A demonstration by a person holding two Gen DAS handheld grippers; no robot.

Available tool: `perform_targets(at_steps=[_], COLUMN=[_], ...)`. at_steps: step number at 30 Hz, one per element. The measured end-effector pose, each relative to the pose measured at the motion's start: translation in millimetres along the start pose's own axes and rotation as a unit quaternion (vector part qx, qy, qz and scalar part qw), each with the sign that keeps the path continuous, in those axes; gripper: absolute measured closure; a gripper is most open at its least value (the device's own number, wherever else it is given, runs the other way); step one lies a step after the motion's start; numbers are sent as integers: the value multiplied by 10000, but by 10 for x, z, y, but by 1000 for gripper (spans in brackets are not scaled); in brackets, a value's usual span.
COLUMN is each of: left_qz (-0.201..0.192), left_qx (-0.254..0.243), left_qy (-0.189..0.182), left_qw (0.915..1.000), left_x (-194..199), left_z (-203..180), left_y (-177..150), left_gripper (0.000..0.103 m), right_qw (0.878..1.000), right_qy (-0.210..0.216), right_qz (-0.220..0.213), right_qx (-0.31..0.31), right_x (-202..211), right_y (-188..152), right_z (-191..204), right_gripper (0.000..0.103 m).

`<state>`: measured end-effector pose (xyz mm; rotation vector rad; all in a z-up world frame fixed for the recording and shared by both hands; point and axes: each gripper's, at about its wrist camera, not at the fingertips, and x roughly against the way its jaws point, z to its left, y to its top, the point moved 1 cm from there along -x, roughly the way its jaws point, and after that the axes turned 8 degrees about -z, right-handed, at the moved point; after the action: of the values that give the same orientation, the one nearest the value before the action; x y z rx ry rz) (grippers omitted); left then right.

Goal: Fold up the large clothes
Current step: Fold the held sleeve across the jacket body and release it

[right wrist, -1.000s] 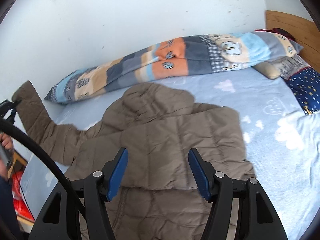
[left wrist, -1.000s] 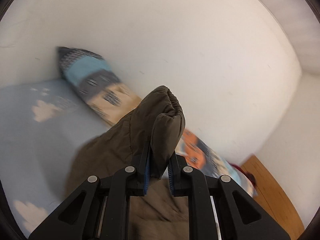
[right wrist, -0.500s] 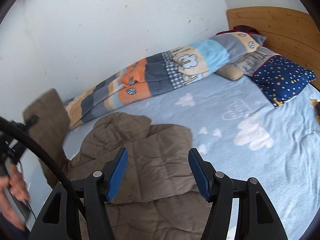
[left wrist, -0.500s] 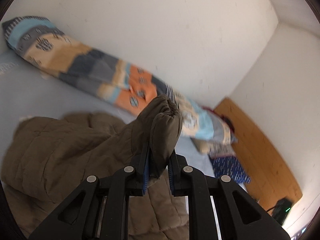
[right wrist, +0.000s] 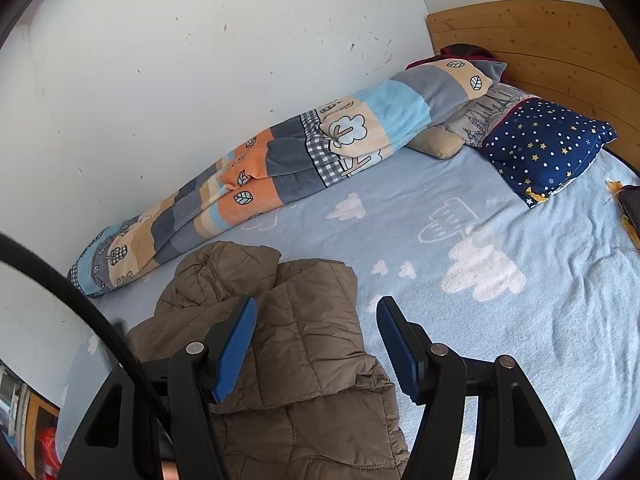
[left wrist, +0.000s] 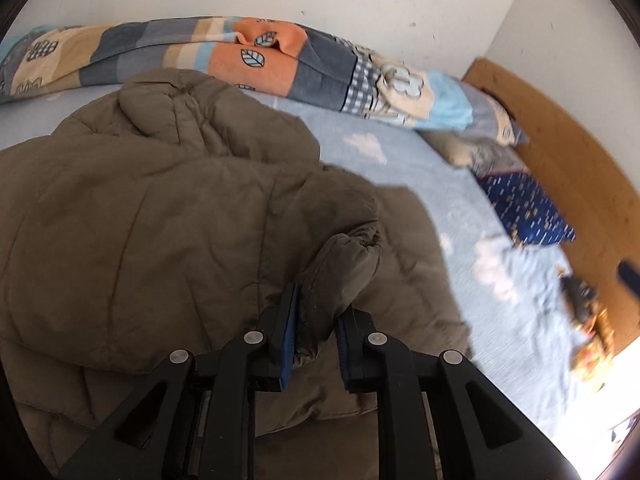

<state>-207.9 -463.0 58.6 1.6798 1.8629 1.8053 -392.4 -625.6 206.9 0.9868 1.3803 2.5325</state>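
A brown quilted jacket lies on the light blue bed sheet. My left gripper is shut on the cuff of its sleeve and holds the sleeve over the jacket's body. The jacket also shows in the right wrist view, with one side folded in and the hood toward the wall. My right gripper is open and empty, just above the jacket's right edge.
A rolled patchwork blanket lies along the white wall. A navy starred pillow and a beige cushion sit by the wooden headboard. Small objects lie at the bed's right edge.
My left gripper has swung the sleeve from the left side across onto the jacket's body. My right gripper's view has shifted toward the headboard; it stays open.
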Motion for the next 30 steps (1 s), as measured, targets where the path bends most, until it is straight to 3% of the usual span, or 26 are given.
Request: perform_targets(at_steps=[1, 4, 6, 11, 13, 15, 16, 19, 22, 25, 30], left_qz=[-12, 63, 125, 59, -125, -299, -362, -463, -508, -515, -327], left_qx=[-123, -206, -119, -205, -281, -383, -514, -791, -842, -457, -148], left_qy=[11, -140, -412, -625, -412, 43, 479, 1535, 2206, 2448, 2504], left_qw=[9999, 9997, 9990, 9978, 9987, 9988, 9969, 9839, 9704, 9671, 9675], left_x=[12, 47, 117, 498, 731, 973, 1109, 1386, 1526, 1531, 1239], left_z=[-28, -83, -138, -140, -1, 241, 424, 945, 1439, 1943, 2290], left_y=[-11, 19, 45, 146, 225, 316, 362, 413, 402, 363, 348], left_gripper=[84, 66, 40, 37, 37, 36, 35, 33, 33, 32, 32], right_qw=[10000, 10000, 10000, 10000, 10000, 9999, 9997, 9975, 9929, 9887, 9846], right_qy=[2, 13, 7, 11, 25, 83, 144, 418, 625, 645, 603], right_qz=[8, 18, 20, 19, 23, 112, 177, 529, 915, 1103, 1269], right_qx=[12, 21, 45, -1, 8, 33, 35, 189, 435, 782, 1036], right_x=[-3, -16, -29, -58, -89, -163, -211, -418, -648, -841, -1073], right_y=[-1, -7, -14, -2, 7, -16, -45, -191, -385, -563, -778], right_z=[5, 21, 46, 71, 94, 143, 184, 384, 605, 806, 932], right_gripper=[36, 36, 36, 36, 36, 36, 36, 36, 37, 40, 43])
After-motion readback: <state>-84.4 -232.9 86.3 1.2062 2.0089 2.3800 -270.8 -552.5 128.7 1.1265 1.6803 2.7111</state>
